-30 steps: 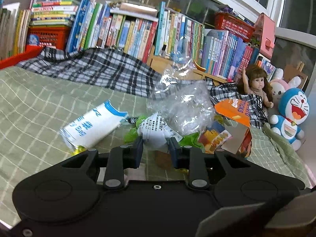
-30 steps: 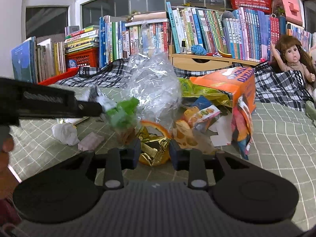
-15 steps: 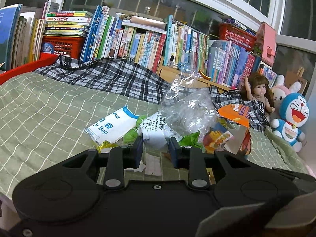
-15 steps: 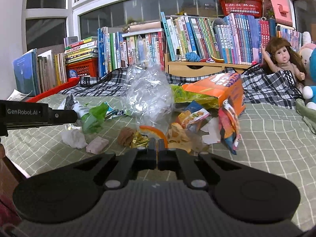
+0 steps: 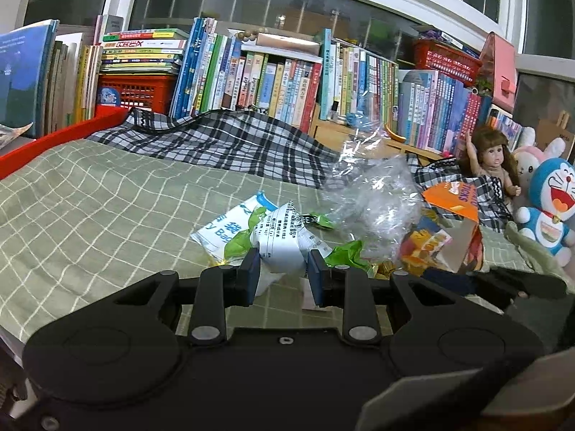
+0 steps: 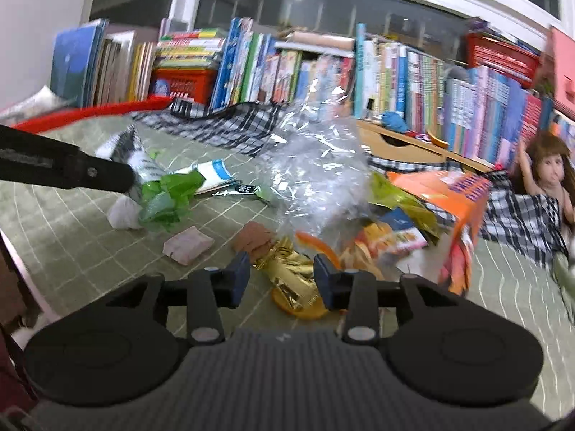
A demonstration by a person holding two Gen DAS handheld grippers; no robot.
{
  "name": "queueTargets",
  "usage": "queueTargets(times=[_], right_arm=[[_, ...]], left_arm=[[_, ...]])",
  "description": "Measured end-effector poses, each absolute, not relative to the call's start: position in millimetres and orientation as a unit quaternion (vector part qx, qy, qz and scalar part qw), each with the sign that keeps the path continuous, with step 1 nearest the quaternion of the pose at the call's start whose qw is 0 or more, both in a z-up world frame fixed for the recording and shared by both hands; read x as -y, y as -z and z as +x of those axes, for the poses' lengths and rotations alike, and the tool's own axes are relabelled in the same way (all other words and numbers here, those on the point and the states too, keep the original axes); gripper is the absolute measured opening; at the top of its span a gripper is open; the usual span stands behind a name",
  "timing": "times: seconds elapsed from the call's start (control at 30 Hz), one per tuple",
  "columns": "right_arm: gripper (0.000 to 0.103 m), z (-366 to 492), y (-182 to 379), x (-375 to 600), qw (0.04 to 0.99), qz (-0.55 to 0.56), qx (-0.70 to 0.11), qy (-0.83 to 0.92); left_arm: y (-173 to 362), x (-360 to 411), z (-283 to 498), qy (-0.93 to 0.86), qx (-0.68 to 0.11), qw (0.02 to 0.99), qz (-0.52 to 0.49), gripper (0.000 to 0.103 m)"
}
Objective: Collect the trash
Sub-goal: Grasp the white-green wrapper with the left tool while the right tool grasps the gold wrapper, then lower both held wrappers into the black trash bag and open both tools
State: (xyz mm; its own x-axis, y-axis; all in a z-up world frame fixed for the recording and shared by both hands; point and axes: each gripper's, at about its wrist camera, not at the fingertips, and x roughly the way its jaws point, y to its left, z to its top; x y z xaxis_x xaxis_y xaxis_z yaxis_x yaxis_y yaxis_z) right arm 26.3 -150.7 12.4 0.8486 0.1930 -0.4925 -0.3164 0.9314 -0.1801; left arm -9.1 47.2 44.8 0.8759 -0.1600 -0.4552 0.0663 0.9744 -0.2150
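Left wrist view: my left tool (image 5: pixel 281 273) clenched on white-green wrapper (image 5: pixel 278 240), lifted over green checked bed (image 5: pixel 90 215). My right tool (image 6: pixel 282 276) opening, gold foil wrapper (image 6: pixel 293 280) between jaws, apparently not gripped; view blurred. Trash pile (image 6: pixel 323 194) mid-bed.

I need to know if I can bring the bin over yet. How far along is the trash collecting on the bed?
Early days. Nothing looks collected yet. In hand: the left gripper is shut on a crumpled white printed wrapper. The right gripper is opening over a gold foil wrapper, not gripping it. Left on the bedcover: the clear plastic bag, orange box, snack packets, pink scrap and white tissue.
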Motion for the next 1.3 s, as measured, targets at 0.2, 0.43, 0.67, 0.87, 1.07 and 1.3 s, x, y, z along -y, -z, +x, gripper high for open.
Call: queueTargets(times=[0.2, 0.43, 0.67, 0.87, 1.07, 1.3], right_arm=[[0.062, 55.0, -1.3, 149.4, 0.942, -0.130, -0.276, -0.138], [0.029, 52.0, 3.4, 150.6, 0.943, -0.100, -0.284, -0.145], [0.023, 39.3, -10.4, 160.9, 0.948, -0.064, -0.273, -0.152], [0.023, 20.3, -26.1, 165.3, 0.950, -0.058, -0.260, -0.160], [0.023, -14.2, -32.8, 180.9, 0.950, -0.035, -0.261, -0.170], [0.023, -74.4, -26.7, 198.9, 0.943, -0.019, -0.277, -0.183]], left_arm=[[-38.0, -50.3, -4.5, 0.056, -0.246, 0.963, -0.098, 0.027], [-29.7, -50.2, -1.8, 0.059, -0.250, 0.961, -0.103, 0.027], [-31.2, -51.5, -4.4, 0.061, -0.247, 0.961, -0.106, 0.027], [-36.9, -48.4, -15.0, 0.073, -0.245, 0.961, -0.107, 0.027], [-41.6, -41.4, -43.6, 0.095, -0.245, 0.959, -0.106, 0.027], [-40.1, -33.2, -100.7, 0.129, -0.257, 0.952, -0.109, 0.026]])
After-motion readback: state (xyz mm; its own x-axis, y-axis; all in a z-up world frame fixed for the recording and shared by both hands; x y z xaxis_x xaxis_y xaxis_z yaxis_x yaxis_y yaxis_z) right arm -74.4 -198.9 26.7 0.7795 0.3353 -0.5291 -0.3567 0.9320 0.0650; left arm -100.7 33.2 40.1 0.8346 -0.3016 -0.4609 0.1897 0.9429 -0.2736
